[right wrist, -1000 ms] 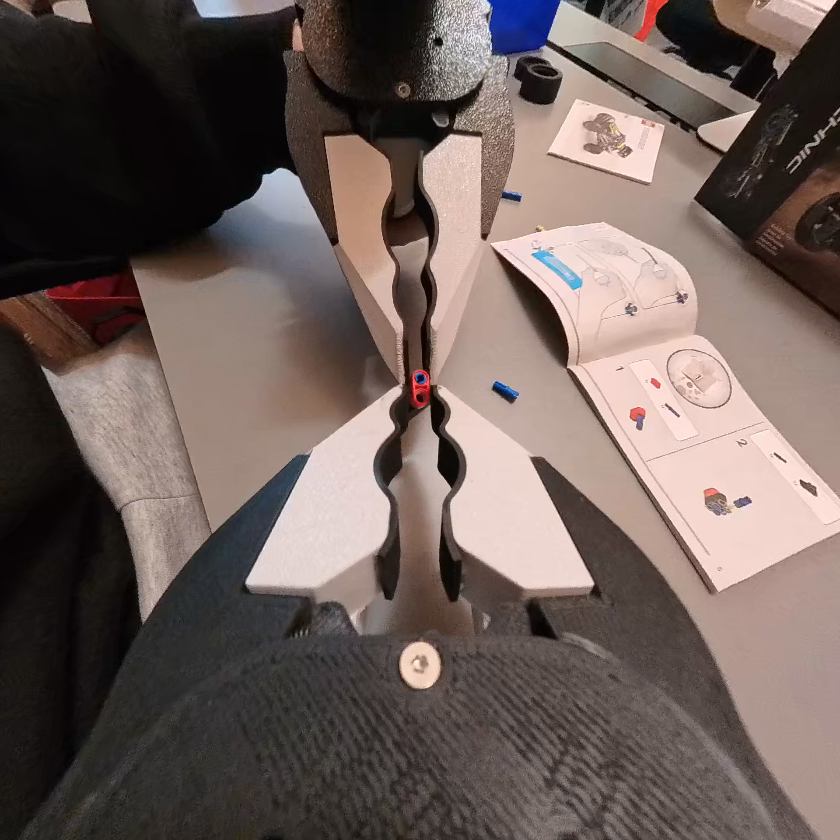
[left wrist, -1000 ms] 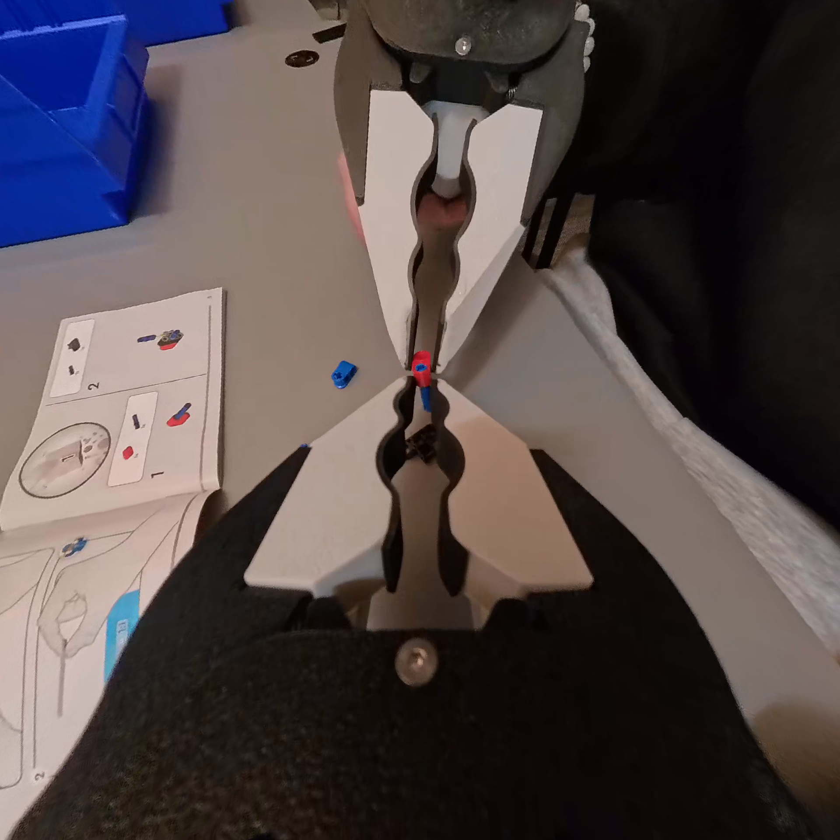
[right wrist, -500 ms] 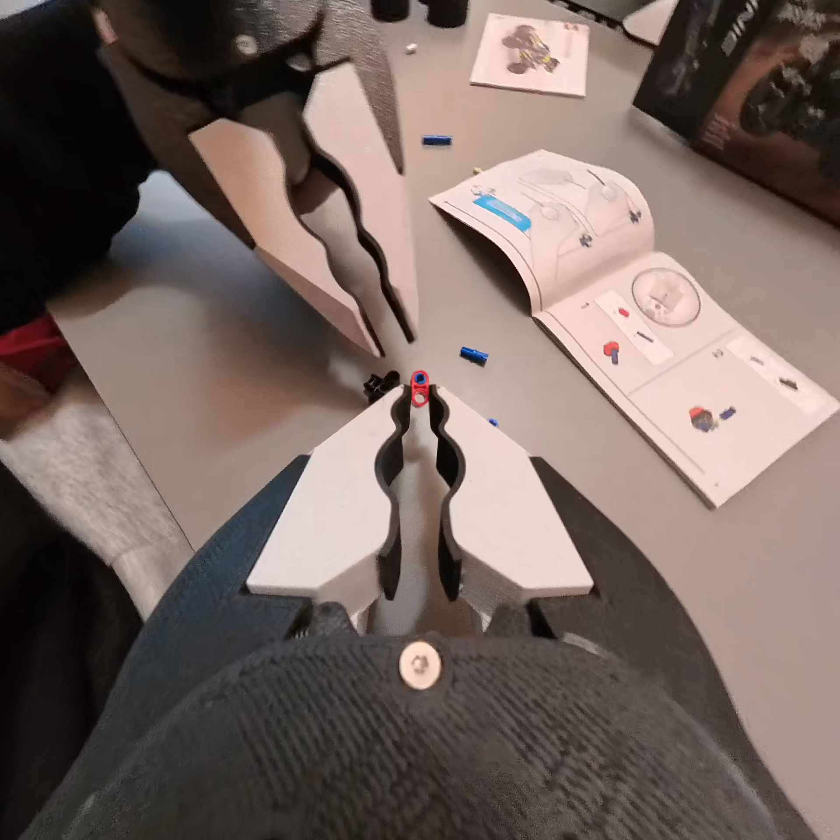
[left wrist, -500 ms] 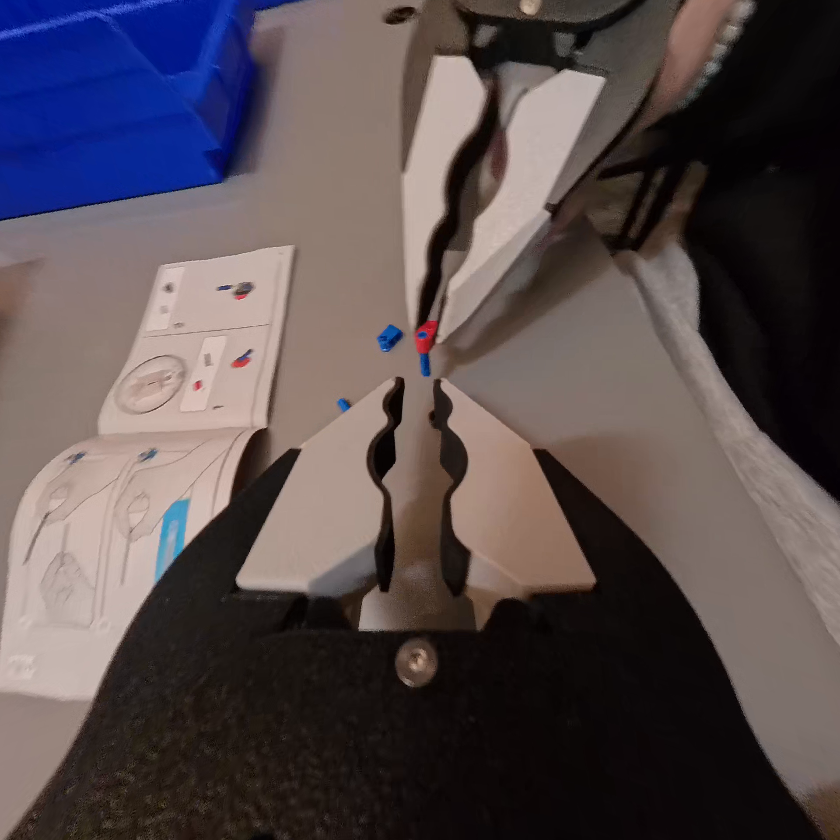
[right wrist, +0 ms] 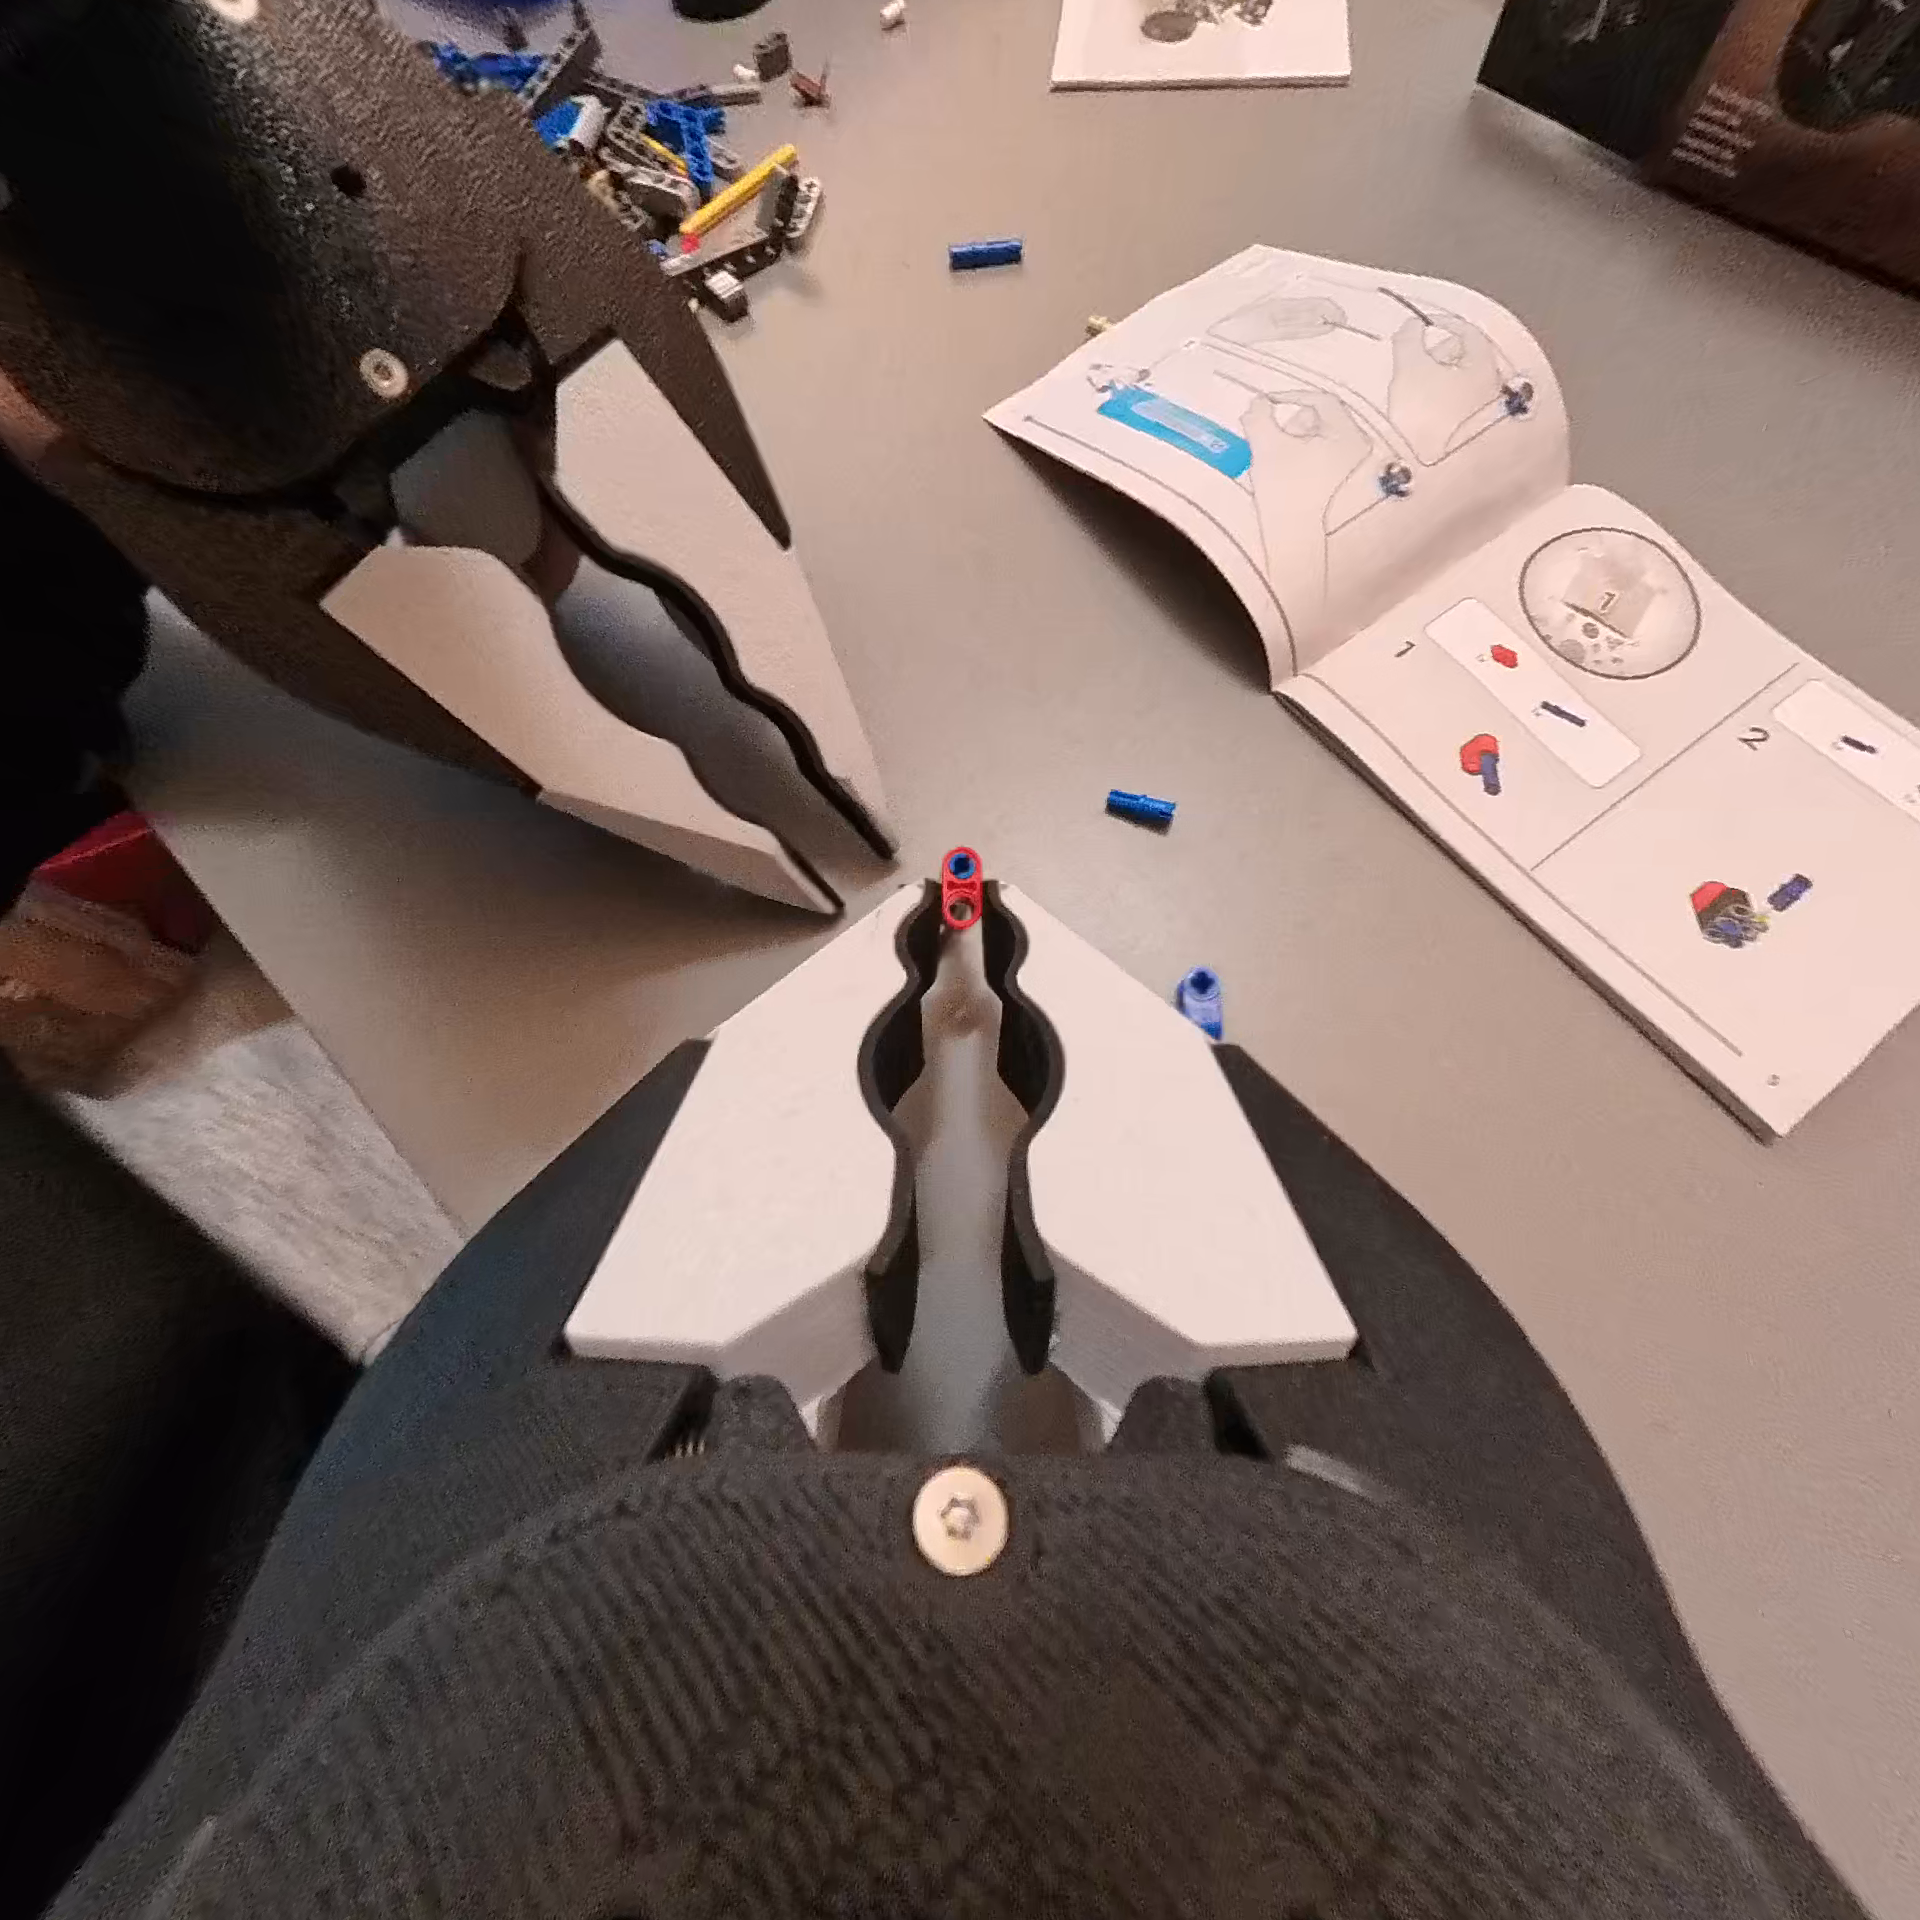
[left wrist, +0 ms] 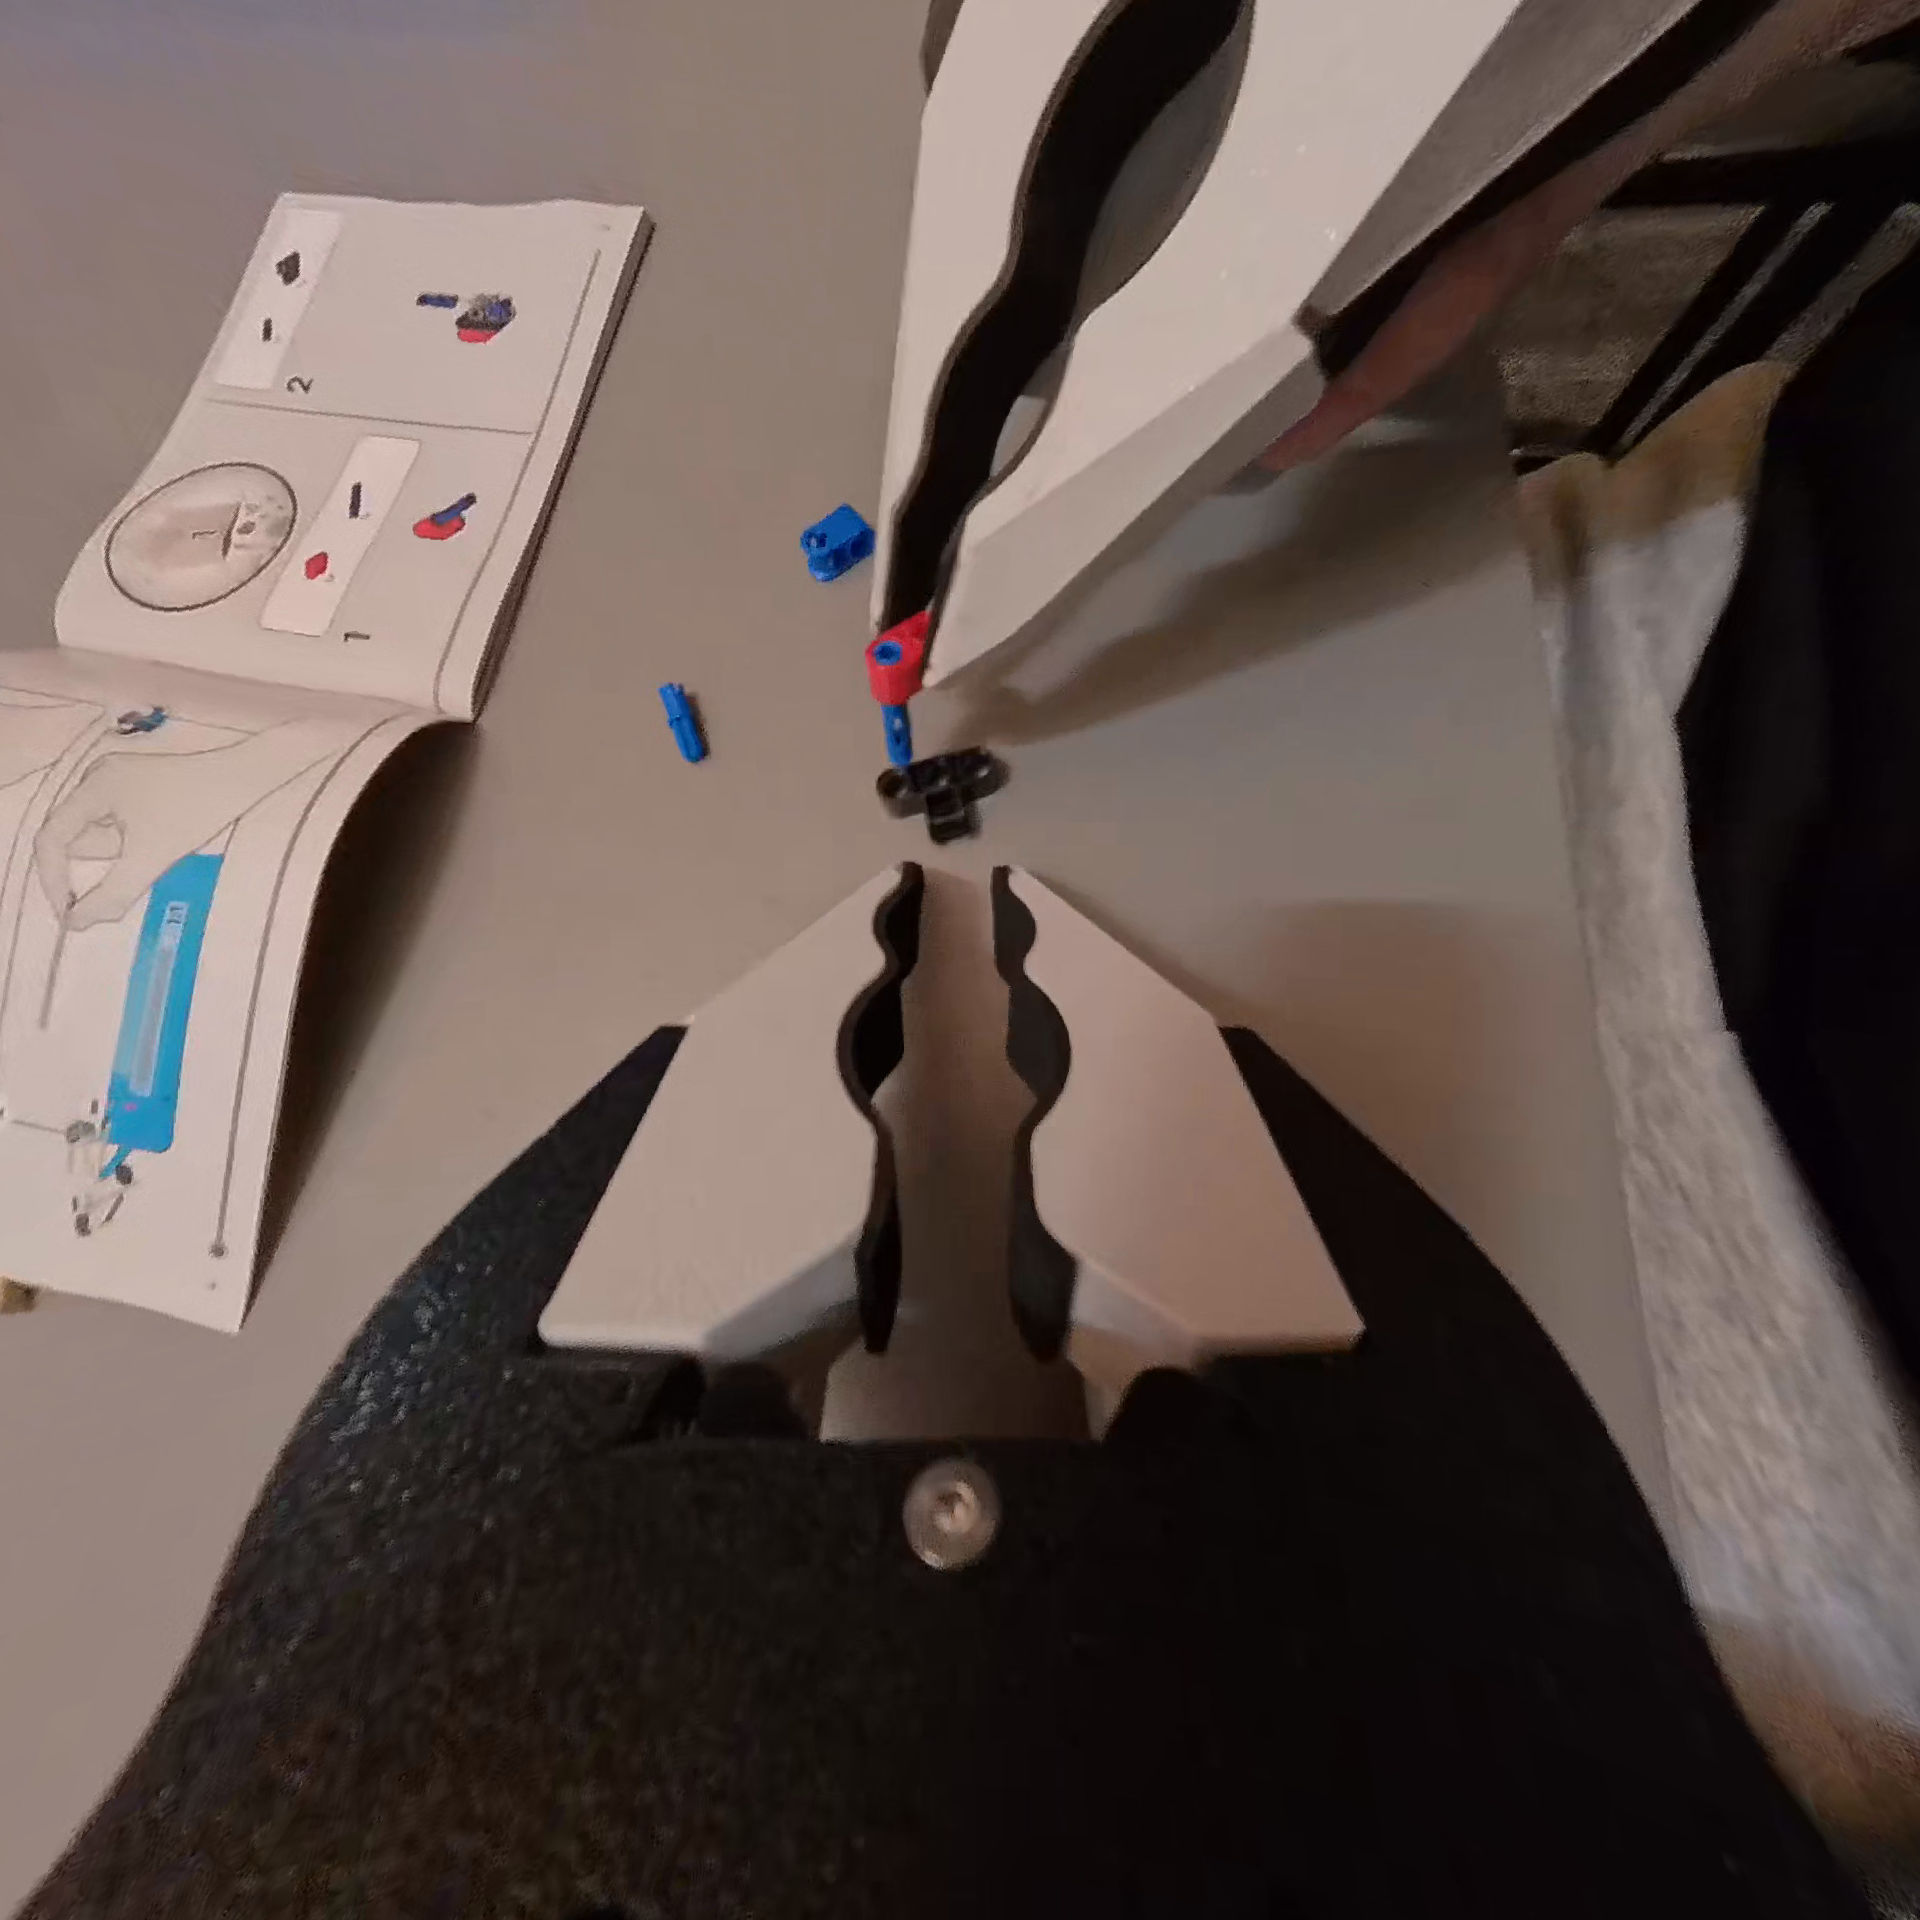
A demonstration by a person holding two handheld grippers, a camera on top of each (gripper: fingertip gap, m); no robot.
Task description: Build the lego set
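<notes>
My right gripper [right wrist: 961, 896] is shut on a small red connector [right wrist: 961, 885] with a blue pin through it. In the left wrist view the right gripper [left wrist: 906, 634] comes down from the top, and the red connector [left wrist: 899, 657] hangs at its tips with the blue pin [left wrist: 896, 727] pointing down at the table. My left gripper [left wrist: 953, 878] is slightly open and empty, low over the table. A small black piece [left wrist: 940, 792] lies just beyond its tips, below the pin. In the right wrist view the left gripper [right wrist: 860, 878] reaches in from the upper left.
An open instruction booklet [left wrist: 312, 468] [right wrist: 1455, 644] lies on the grey table. Loose parts: a blue connector [left wrist: 836, 540], blue pins [left wrist: 683, 722] [right wrist: 1140, 808] [right wrist: 985, 254], a pile of parts [right wrist: 675, 177]. A second booklet [right wrist: 1195, 42] and a dark box [right wrist: 1766, 125] stand farther off. The table edge [left wrist: 1558, 831] is close. My hands' fingertips stand some 4 cm from each other.
The two grippers were tip to tip on the red connector and pin. The left gripper let go, opened and drew away toward the table. The right gripper still holds the connector.
</notes>
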